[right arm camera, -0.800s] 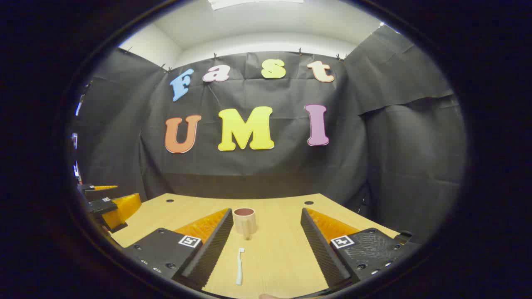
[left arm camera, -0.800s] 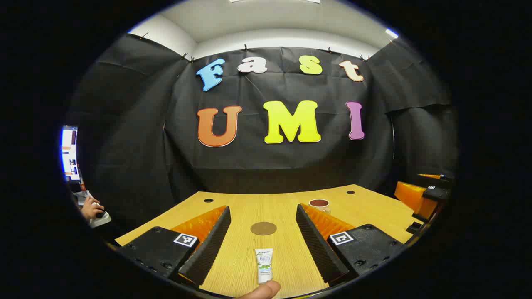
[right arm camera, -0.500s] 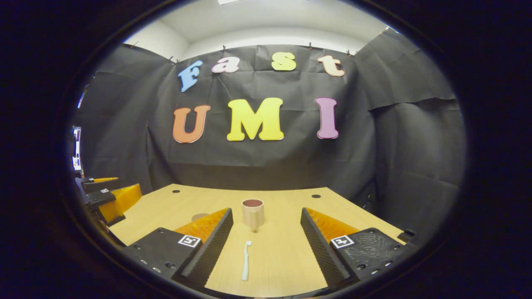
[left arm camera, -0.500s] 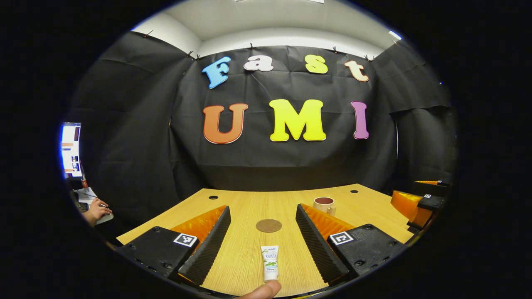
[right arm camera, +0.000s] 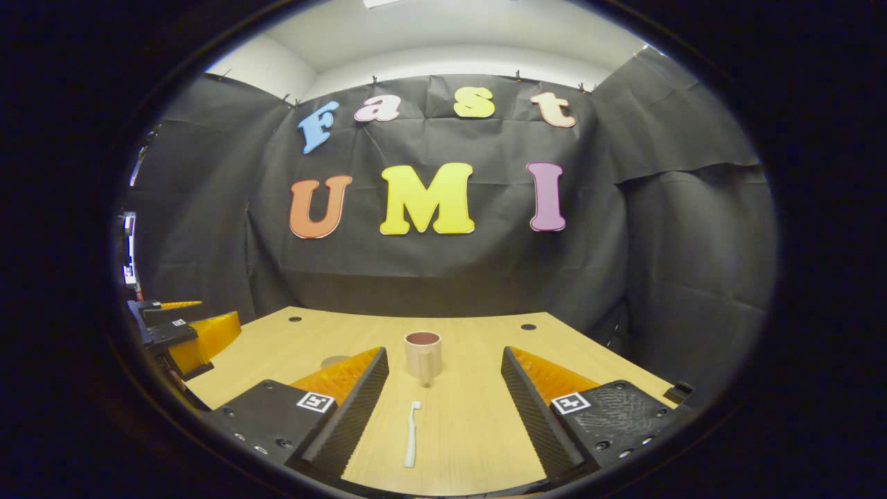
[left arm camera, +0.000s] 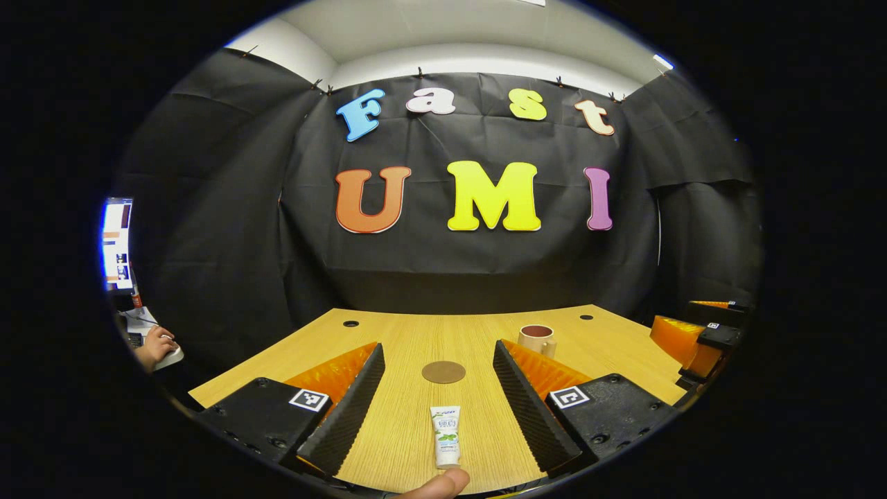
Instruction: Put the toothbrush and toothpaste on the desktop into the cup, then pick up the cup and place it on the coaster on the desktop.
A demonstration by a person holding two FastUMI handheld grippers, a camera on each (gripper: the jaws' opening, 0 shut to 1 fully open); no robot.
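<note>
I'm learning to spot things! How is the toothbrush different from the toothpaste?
The toothbrush is long, thin and plain white; the toothpaste is a wider, flat tube with a green picture printed on it. The toothbrush lies between the right claw fingers, the toothpaste between the left claw fingers. Both lie flat on the wooden desktop, outside the cup.

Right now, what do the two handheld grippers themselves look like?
Both match: the left gripper and right gripper each have two wedge-shaped fingers with ribbed inner faces, mounted on black blocks with screws. Each block carries a small square black-and-white marker. No cables or sleeves are visible.
</note>
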